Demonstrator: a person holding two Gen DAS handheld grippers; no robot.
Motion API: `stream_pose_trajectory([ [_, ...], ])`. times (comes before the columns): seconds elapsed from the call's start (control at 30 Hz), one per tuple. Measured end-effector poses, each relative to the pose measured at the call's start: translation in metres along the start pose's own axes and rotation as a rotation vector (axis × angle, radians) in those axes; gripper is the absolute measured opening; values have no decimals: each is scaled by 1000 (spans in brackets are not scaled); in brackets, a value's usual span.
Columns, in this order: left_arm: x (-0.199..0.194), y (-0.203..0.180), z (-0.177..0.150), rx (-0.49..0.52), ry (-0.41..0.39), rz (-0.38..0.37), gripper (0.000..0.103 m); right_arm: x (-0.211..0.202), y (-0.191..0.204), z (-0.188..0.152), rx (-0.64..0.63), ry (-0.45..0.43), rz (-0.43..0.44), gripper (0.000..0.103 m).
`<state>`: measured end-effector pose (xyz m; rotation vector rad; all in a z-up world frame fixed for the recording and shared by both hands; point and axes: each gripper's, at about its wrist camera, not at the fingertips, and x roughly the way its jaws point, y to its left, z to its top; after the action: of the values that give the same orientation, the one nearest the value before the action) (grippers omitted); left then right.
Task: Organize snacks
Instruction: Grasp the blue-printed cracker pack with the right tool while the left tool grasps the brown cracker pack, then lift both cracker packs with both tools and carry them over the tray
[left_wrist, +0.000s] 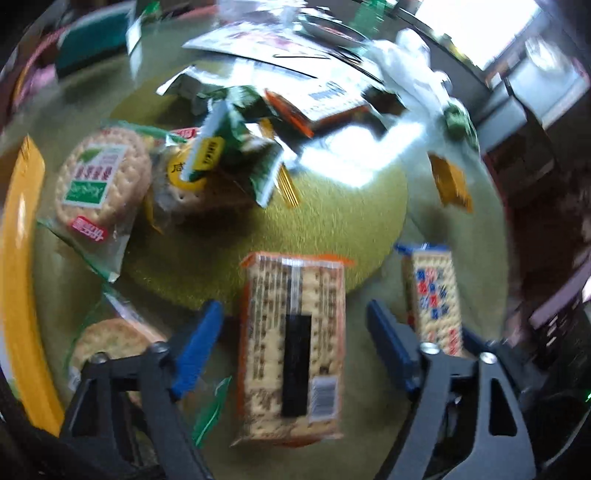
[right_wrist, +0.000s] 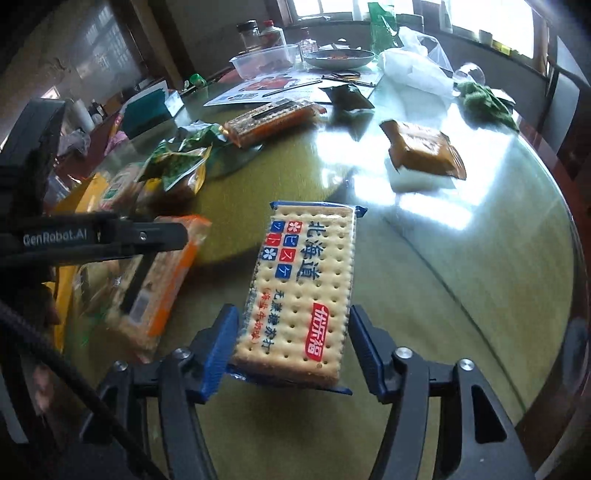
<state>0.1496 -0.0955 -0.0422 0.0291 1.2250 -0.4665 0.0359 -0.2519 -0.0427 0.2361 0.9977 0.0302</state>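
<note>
Your left gripper (left_wrist: 291, 325) stands with its jaws apart over the orange-edged cracker pack (left_wrist: 291, 347), which lies flat on the glass table (right_wrist: 461, 295) between the blue pads, clear of both. Your right gripper (right_wrist: 291, 343) straddles the blue-edged cracker pack (right_wrist: 303, 291); its left pad looks to touch the pack's edge, the right pad stands just off it, so the jaws are apart. The two packs lie side by side near you. Farther left sit round cracker packets (left_wrist: 99, 181) and green sachets (left_wrist: 255, 155); an orange snack packet (right_wrist: 424, 151) lies far right.
</note>
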Motion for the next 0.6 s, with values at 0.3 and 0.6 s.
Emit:
stream_pose_trajectory([
  [0.3, 7, -27, -33, 200, -47, 177, 68, -3, 1, -5, 46, -22, 31, 66],
  [0.6, -12, -3, -37, 61, -119, 4, 56, 4, -6, 9, 112, -13, 88, 66],
])
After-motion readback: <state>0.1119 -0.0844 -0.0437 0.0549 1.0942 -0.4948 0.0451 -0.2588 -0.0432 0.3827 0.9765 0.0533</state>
